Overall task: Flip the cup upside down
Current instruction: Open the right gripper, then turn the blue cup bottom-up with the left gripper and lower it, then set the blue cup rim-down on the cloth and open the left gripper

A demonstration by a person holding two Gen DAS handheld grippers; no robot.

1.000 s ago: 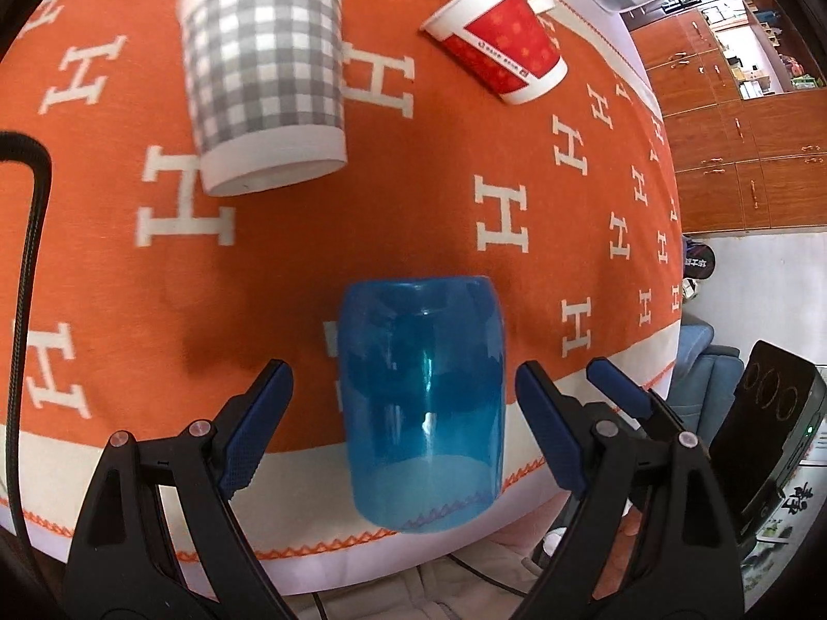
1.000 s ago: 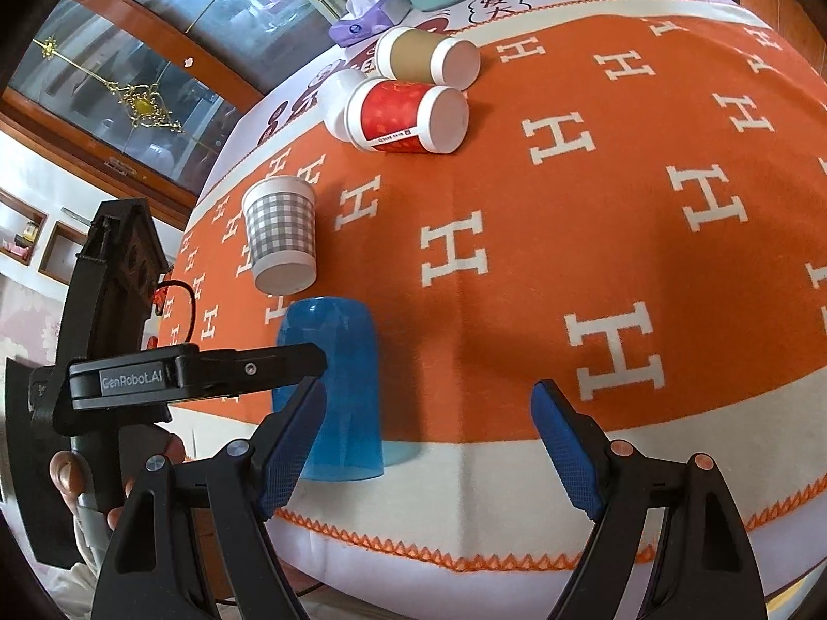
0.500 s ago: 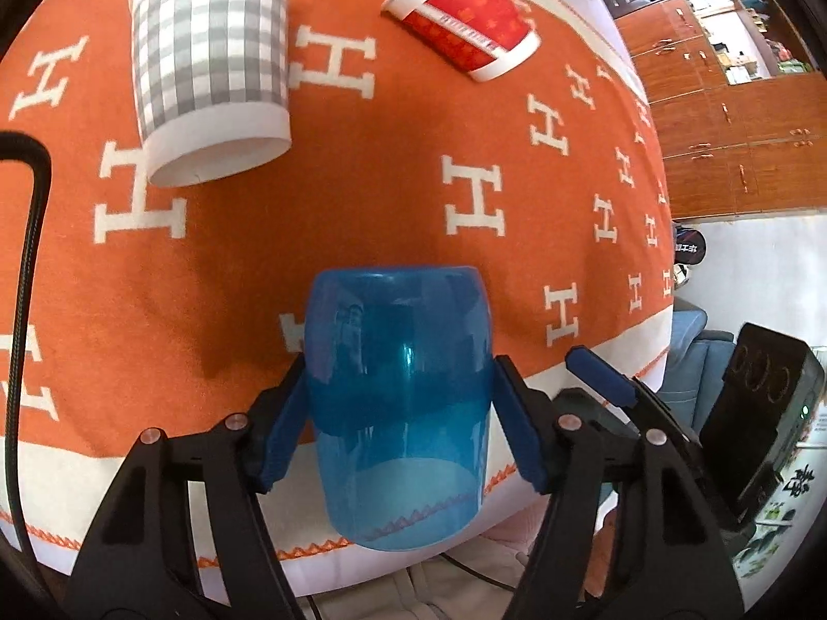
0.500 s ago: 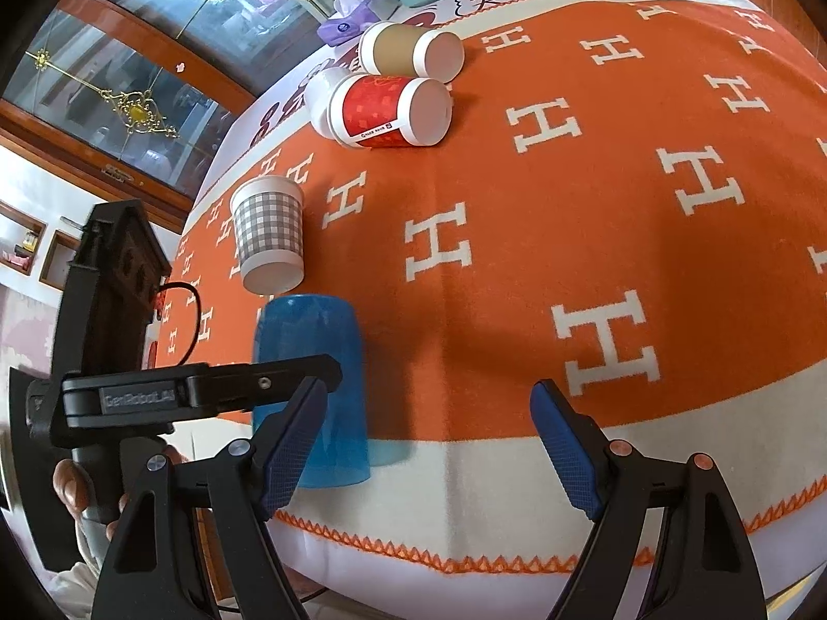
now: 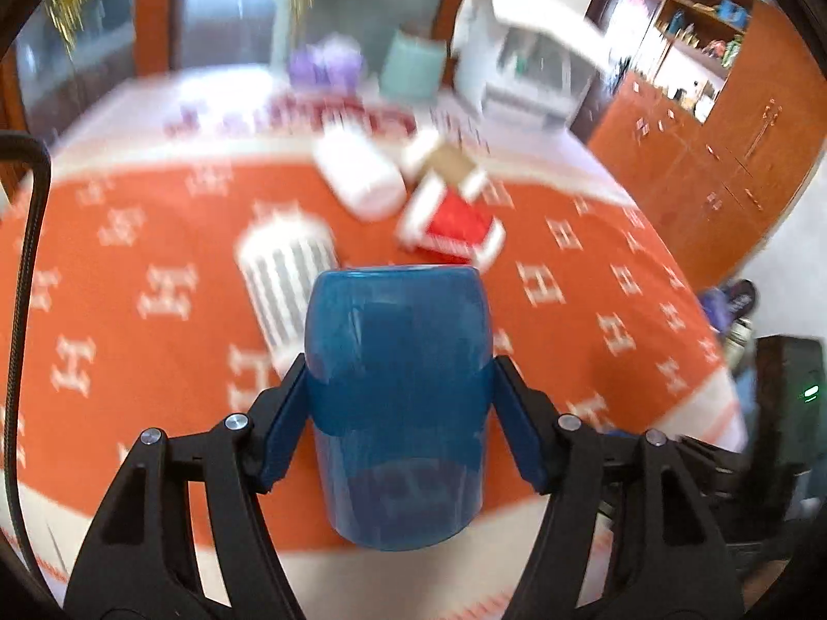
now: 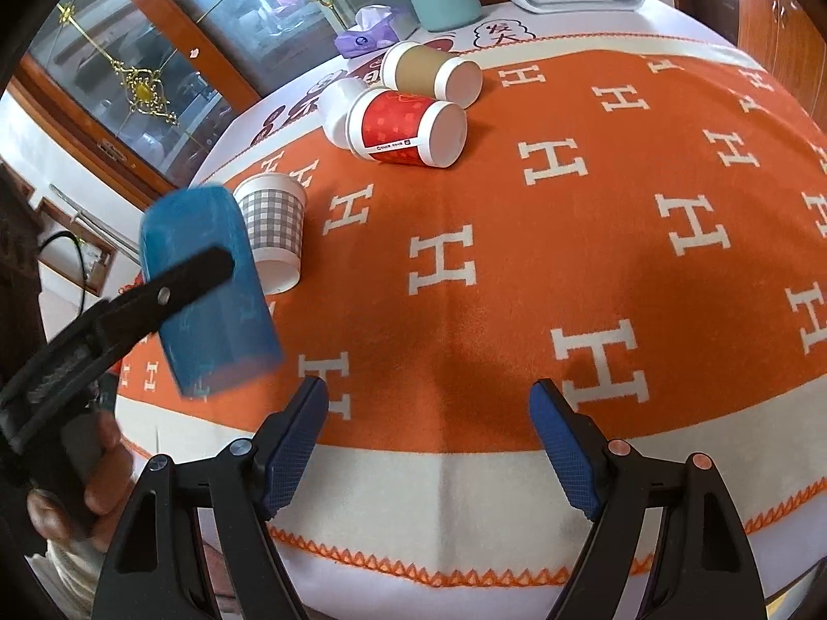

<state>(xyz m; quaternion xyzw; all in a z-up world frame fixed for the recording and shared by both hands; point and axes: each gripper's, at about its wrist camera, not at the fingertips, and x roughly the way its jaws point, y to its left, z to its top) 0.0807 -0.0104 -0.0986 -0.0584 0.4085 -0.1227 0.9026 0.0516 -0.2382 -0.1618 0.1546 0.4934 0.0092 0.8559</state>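
Orange H-patterned tablecloth (image 6: 517, 268) lies under us. Our left gripper (image 5: 398, 387) clamps one blue plastic cup (image 5: 395, 403), lifted clear of the cloth; our right gripper (image 6: 429, 434) gapes empty. Beyond, four paper cups: one gingham cup (image 6: 271, 227) standing inverted, three lying.

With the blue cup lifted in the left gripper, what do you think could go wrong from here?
The left gripper pinches the smooth blue cup only at mid-body, so it might slip as it turns. The grey checked cup stands right beside it and could be knocked over. The cup hangs near the tablecloth edge, so a drop may reach the floor.
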